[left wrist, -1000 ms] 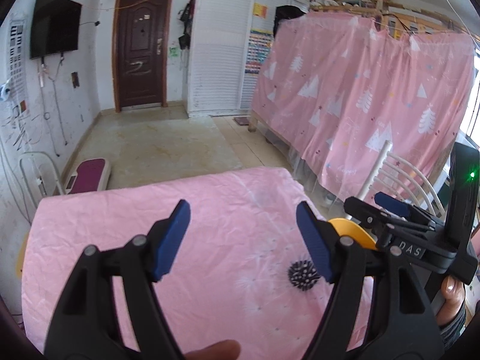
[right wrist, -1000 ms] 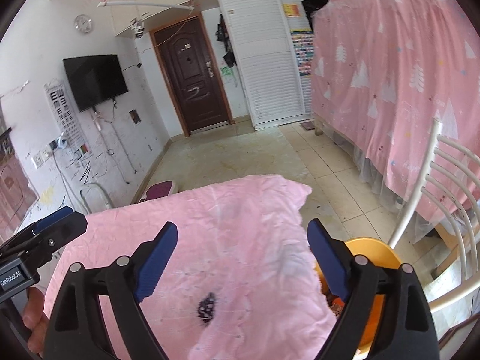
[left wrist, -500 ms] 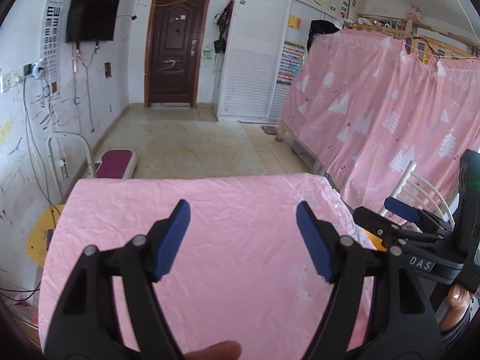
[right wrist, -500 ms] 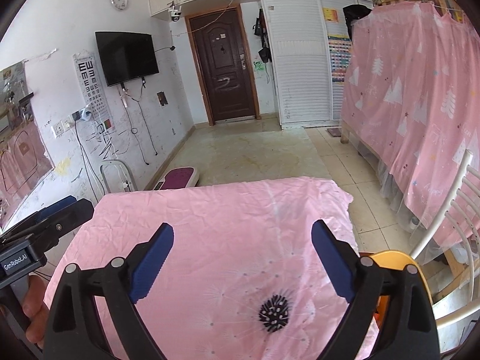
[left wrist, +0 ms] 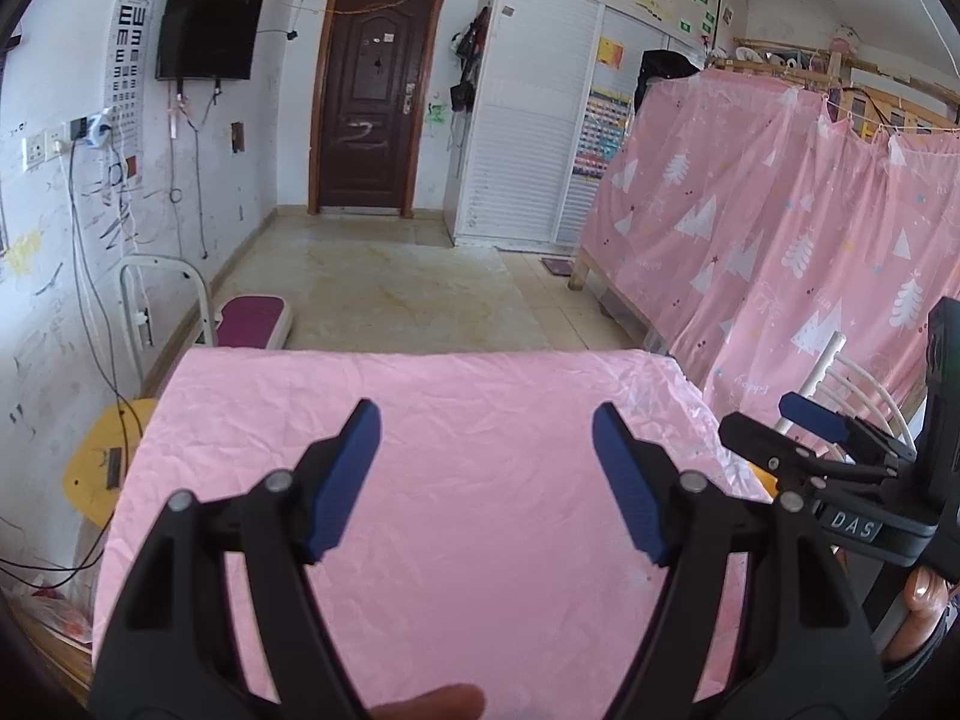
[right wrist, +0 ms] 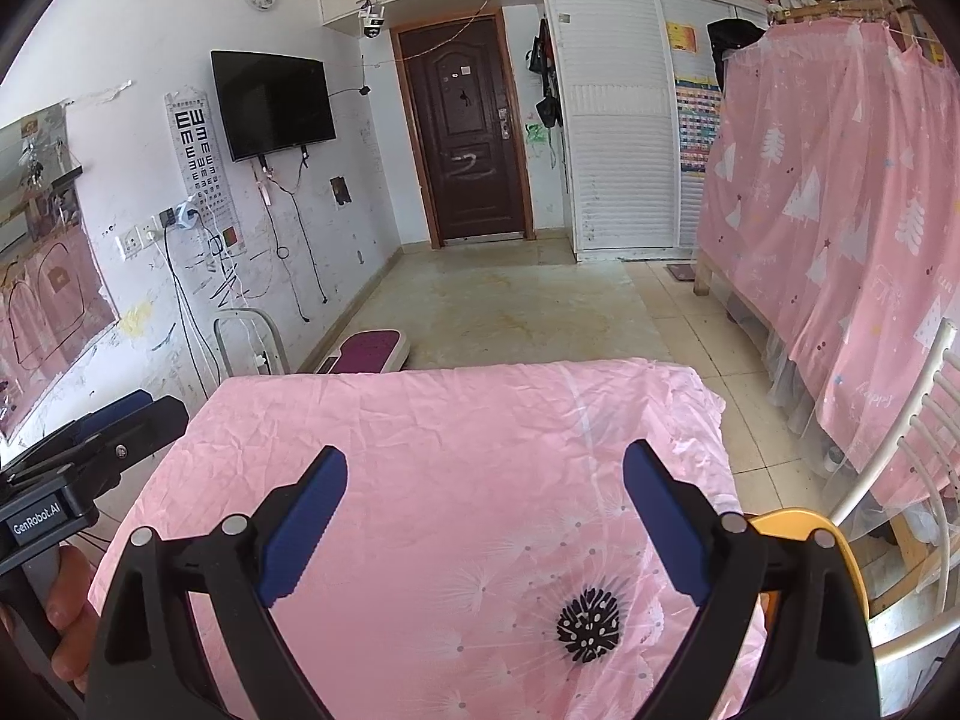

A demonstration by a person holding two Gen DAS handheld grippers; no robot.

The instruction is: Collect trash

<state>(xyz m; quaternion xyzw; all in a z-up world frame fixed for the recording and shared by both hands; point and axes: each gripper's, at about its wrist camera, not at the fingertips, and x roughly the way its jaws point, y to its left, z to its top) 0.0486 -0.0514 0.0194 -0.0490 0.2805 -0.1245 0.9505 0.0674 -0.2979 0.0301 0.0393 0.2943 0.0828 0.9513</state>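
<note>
Left gripper (left wrist: 486, 474) and right gripper (right wrist: 485, 519) both gape, empty, over the crumpled pink tablecloth (right wrist: 456, 456). No trash visible; its handling cannot be judged. Yellow round bin (right wrist: 798, 525) at four o'clock.

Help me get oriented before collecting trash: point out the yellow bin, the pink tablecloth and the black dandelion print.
yellow bin (right wrist: 840, 546), right wrist view, on its rim.
pink tablecloth (right wrist: 456, 444), right wrist view, bare middle.
black dandelion print (right wrist: 588, 624), right wrist view, its centre.

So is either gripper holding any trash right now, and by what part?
Nothing is held. The left gripper and the right gripper both have their fingers spread apart, with only the pink cloth showing between them.
</note>
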